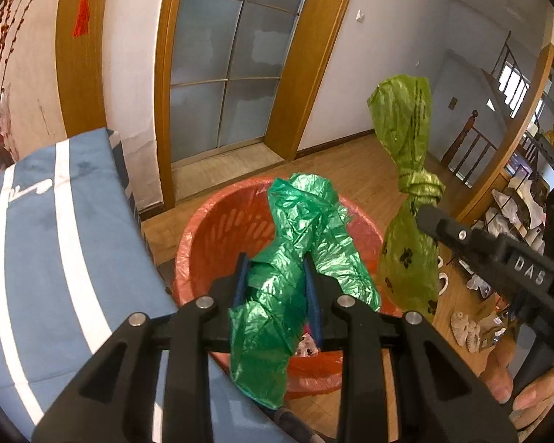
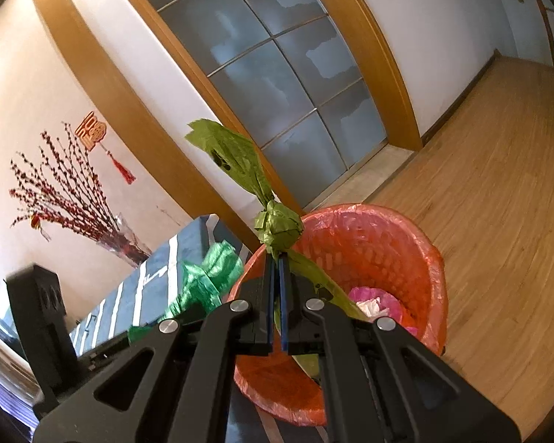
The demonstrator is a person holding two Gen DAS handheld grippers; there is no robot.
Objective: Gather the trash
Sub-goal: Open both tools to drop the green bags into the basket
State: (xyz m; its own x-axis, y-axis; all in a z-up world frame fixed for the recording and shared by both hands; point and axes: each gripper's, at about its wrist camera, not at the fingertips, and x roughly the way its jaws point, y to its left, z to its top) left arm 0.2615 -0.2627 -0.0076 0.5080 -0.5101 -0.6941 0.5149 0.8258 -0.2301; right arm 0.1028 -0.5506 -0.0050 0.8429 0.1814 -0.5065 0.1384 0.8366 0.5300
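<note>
A crumpled dark green plastic bag (image 1: 299, 221) hangs over a red bin (image 1: 218, 221) lined with an orange-red bag. My left gripper (image 1: 275, 269) is shut on it, its blue pads pressing both sides of the bag. A knotted olive-green bag with black paw prints (image 1: 406, 118) is held up at the bin's right side. My right gripper (image 2: 276, 262) is shut on the olive-green bag (image 2: 279, 227) just below its knot, above the bin (image 2: 387, 243). Pink and white paper trash (image 2: 373, 301) lies inside the bin. The dark green bag (image 2: 210, 277) also shows to the left in the right wrist view.
A blue cushion with white stripes (image 1: 37, 240) lies against the bin's left. A frosted glass door in a wooden frame (image 1: 232, 55) stands behind. A cluttered shelf (image 1: 517, 203) is at right, and a vase of red branches (image 2: 66, 199) stands behind the cushion. A hand (image 1: 528, 387) holds the right gripper.
</note>
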